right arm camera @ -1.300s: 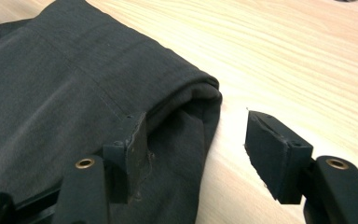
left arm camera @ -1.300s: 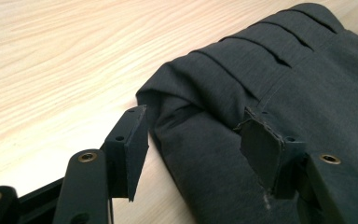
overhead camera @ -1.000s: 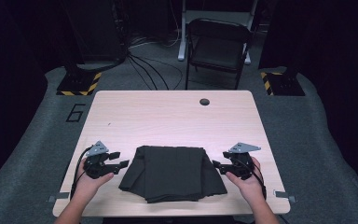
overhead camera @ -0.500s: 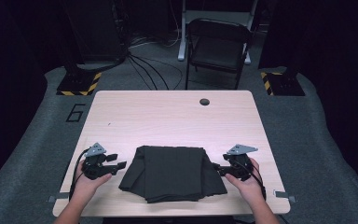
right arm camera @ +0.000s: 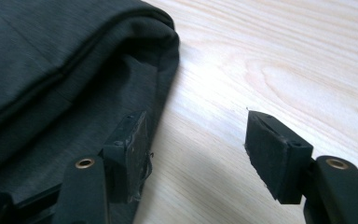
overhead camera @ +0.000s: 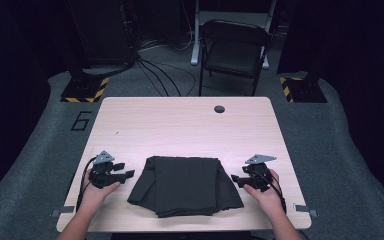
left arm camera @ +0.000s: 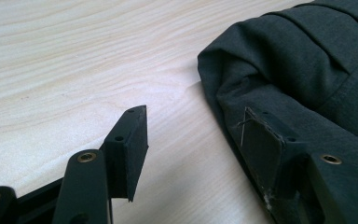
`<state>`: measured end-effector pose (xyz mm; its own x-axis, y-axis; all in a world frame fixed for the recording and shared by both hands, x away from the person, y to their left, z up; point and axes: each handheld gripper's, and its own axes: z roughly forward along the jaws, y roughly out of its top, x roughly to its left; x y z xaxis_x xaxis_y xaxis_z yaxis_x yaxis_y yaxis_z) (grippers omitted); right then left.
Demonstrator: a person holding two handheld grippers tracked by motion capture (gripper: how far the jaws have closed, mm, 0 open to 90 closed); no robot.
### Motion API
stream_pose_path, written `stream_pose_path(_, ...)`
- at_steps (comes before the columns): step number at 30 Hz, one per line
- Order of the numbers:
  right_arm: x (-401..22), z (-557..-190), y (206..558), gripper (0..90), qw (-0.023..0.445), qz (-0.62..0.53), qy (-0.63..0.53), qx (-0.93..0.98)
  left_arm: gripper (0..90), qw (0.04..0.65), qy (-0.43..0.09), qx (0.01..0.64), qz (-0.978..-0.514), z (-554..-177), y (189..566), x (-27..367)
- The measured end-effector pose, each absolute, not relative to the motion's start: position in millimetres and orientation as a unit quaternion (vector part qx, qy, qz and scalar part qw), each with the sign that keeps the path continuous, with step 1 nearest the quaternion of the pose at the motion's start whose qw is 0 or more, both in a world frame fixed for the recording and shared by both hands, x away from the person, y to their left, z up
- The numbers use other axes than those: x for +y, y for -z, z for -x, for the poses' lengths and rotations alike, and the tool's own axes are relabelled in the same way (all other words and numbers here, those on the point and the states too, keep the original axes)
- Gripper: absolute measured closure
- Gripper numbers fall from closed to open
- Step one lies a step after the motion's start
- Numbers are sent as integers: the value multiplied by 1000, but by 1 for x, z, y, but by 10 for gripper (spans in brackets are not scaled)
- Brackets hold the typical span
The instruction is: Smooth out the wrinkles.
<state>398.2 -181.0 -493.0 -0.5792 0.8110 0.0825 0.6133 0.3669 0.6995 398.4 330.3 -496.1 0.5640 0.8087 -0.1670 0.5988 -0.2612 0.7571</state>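
Bright overhead light falls on the pale table [overhead camera: 180, 125] while the room around it sinks into darkness; close views are soft, slightly blurred.

From above the near edge we are looking forward and down over the whole table [overhead camera: 190, 125]. Riding low on each gripper, we are peering close along its jaws; all three views are sharing the folded dark cloth [overhead camera: 185, 185] [left arm camera: 307, 70] [right arm camera: 60, 60].

Light wood tabletop [overhead camera: 180, 130] on grey carpet [overhead camera: 40, 165]; black folding chair [overhead camera: 235, 50] beyond; dark surroundings; floor cables [overhead camera: 155, 70].
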Motion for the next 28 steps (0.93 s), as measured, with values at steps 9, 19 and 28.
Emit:
stream_pose_path(9,-189,-397,496,385,137,-450,-354,808,409,400,-129,456,-785,-406,501,330)
stream_pose_path(19,-198,-397,501,384,140,-461,-350,804,406,401,-124,459,-783,-416,502,328)
stream_pose_path(28,-208,-392,505,384,137,-483,-350,790,407,407,-117,465,-777,-423,501,326)
